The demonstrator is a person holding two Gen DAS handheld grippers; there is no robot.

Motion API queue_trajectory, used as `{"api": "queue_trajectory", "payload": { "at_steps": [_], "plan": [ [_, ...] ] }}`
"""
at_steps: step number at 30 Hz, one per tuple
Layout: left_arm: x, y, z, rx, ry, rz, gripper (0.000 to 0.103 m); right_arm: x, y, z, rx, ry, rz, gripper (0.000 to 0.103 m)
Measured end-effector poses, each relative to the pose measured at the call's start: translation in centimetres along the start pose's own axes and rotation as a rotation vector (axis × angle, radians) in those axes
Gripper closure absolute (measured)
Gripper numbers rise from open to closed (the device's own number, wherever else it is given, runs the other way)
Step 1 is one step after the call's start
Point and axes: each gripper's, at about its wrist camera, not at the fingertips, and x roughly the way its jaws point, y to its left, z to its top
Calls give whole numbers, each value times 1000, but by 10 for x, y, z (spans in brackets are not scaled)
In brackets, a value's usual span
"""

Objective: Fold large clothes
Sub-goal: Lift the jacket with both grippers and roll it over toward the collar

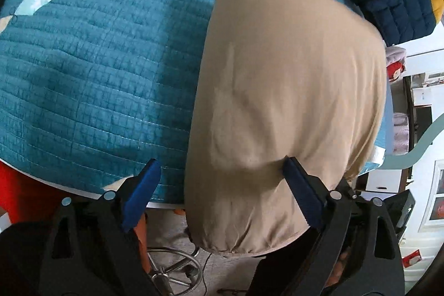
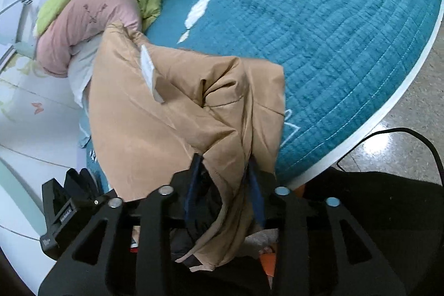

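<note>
The tan garment lies on the teal quilt that covers the bed, along the quilt's near edge, with one rounded end hanging past that edge toward the floor. The left gripper stands with its jaws spread wide: one blue pad rests against the garment's top, the other sits apart over the quilt, and nothing is pinched. In the right wrist view, a bunched fold of the tan garment runs up between the jaws of the right gripper; whether the pads press on it or merely flank it I cannot tell. Beyond the garment, a pink and green bundle lies at the quilt's far edge.
</note>
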Motion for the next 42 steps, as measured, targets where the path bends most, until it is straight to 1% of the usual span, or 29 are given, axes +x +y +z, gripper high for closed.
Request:
{"api": "queue_trajectory", "payload": {
  "at_steps": [3,5,6,7,8,9,11,13,15,18,19,21,24,26,28,31,33,36,37,38,39,40,41,42],
  "plan": [
    [0,-7,-1,26,-18,-3,13,-8,-8,4,36,3,5,52],
    [2,-13,-2,49,-7,-26,13,-19,-11,7,62,-22,3,50],
    [4,-17,-4,64,-1,-29,13,-25,-10,10,59,-39,-11,48],
    [6,-20,-5,78,1,-23,13,-29,-9,14,53,-51,-22,44],
    [8,-23,-5,93,2,-11,13,-27,-8,18,50,-48,-14,36],
    [10,-26,-5,98,1,-5,13,-23,-8,22,48,-29,8,34],
    [16,-26,-4,88,11,-6,13,-8,-10,27,67,39,47,34],
    [21,-25,-4,66,27,-24,12,8,-15,31,75,94,44,34],
    [26,-22,-4,53,37,-34,11,19,-20,34,86,125,38,32],
    [33,-23,-1,46,37,-36,9,31,-27,38,105,162,94,31],
    [33,-21,-5,38,41,-43,9,35,-31,39,121,175,104,30],
    [39,-16,-6,0,61,-87,9,43,-41,42,145,203,114,20],
    [51,-7,-14,-66,92,-142,6,49,-57,42,200,228,198,17],
    [56,-5,-16,-83,95,-154,5,51,-57,42,210,253,280,17],
    [61,-7,-19,-87,106,-169,5,55,-50,36,196,276,321,17],
    [68,-6,-23,-103,111,-191,5,59,-44,34,172,263,312,16],
    [74,-3,-24,-132,113,-216,5,61,-45,33,188,257,324,15],
    [80,-2,-29,-160,105,-235,5,63,-40,32,170,255,334,16],
    [81,-5,-33,-164,99,-239,5,63,-36,30,162,258,356,17],
    [85,-4,-38,-177,90,-243,5,63,-32,26,163,262,370,20],
    [91,2,-44,-187,81,-243,5,63,-29,23,155,260,361,25],
    [92,0,-48,-184,73,-237,5,63,-27,22,145,251,345,28],
    [92,-2,-51,-174,64,-228,5,63,-26,20,144,248,345,34],
    [92,-5,-54,-155,62,-229,5,63,-27,19,154,247,362,46]
  ]
}}
